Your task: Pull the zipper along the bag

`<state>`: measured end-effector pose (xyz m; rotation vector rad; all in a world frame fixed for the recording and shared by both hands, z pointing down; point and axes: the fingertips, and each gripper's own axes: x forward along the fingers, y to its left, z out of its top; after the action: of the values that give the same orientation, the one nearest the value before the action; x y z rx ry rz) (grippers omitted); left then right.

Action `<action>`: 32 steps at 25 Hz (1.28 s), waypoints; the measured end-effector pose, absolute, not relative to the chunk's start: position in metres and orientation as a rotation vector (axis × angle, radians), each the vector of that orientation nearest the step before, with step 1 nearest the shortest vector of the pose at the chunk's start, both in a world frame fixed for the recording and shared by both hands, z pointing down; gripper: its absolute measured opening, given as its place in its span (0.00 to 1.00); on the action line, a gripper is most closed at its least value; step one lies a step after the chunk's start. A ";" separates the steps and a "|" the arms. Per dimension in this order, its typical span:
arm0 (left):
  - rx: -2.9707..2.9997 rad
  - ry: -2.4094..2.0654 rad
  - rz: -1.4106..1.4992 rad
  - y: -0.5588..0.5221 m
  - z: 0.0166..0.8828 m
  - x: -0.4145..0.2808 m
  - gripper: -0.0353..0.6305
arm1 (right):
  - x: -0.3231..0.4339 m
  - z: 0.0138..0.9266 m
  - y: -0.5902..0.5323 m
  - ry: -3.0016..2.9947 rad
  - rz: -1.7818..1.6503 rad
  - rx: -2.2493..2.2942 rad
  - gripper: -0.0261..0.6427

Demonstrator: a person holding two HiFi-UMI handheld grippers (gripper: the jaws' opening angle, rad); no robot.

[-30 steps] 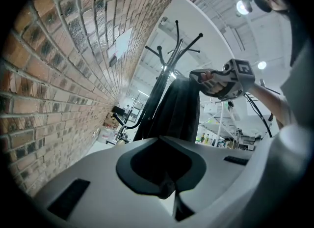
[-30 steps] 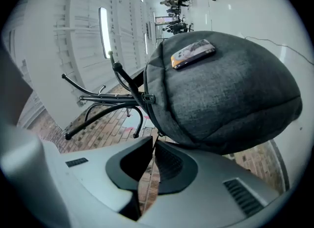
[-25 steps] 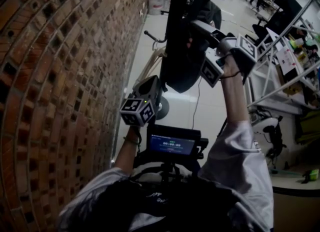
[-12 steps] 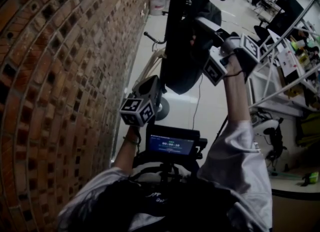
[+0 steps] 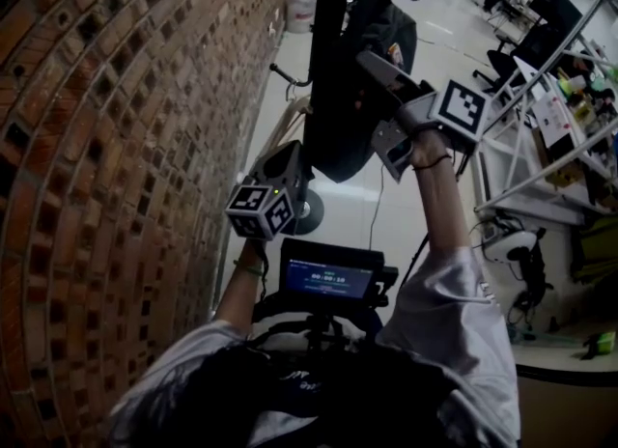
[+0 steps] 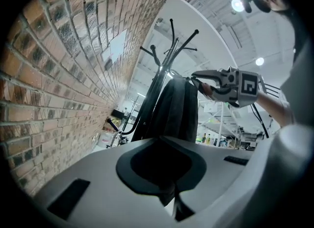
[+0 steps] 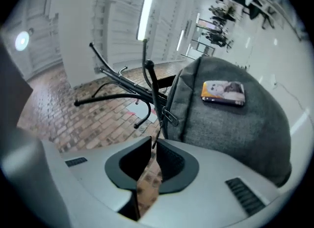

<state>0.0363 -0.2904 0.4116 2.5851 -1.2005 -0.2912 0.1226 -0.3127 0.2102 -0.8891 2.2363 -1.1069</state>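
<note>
Left gripper (image 6: 162, 149): jaws closed on the lower edge of the bag (image 6: 172, 106), steadying it
Right gripper (image 7: 153, 142): jaws nearly together, pinching the zipper pull (image 7: 158, 132)
Bag: grey, hanging from the coat rack (image 7: 122, 82)
Handling: soft cloth, likely to sway and bunch; grip the small pull firmly and keep the fabric taut

Light: ceiling lamps (image 6: 238, 4) shine overhead, and a long tube (image 7: 145, 14) glares white in your right gripper view.
Shadow: your bag (image 6: 174, 109) reads near black against that glow; the brick wall (image 5: 116, 147) is dim.
Edges: strong fisheye bend, with black corners in both gripper views.
Focus: the zipper pull (image 7: 157, 133) is fairly sharp.
</note>
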 end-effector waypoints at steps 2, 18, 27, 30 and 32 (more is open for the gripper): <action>2.594 -1.207 -0.294 -0.290 0.408 0.039 0.06 | 0.124 0.216 -0.305 2.330 -1.005 -0.971 0.10; 2.638 -1.295 -0.245 -0.256 0.383 0.075 0.06 | 0.177 0.359 -0.238 2.491 -0.820 -1.416 0.03; 2.611 -1.357 -0.224 -0.215 0.390 0.088 0.06 | 0.181 0.387 -0.209 2.574 -0.740 -1.442 0.03; 2.597 -1.374 -0.226 -0.204 0.393 0.090 0.06 | 0.178 0.400 -0.199 2.615 -0.722 -1.423 0.03; 2.585 -1.388 -0.220 -0.197 0.396 0.090 0.06 | 0.175 0.406 -0.194 2.634 -0.715 -1.413 0.03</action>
<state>0.0904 -0.1970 0.3958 2.5849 -1.3882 -0.2197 0.1748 -0.1935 0.4059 -1.4128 2.6340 -0.7146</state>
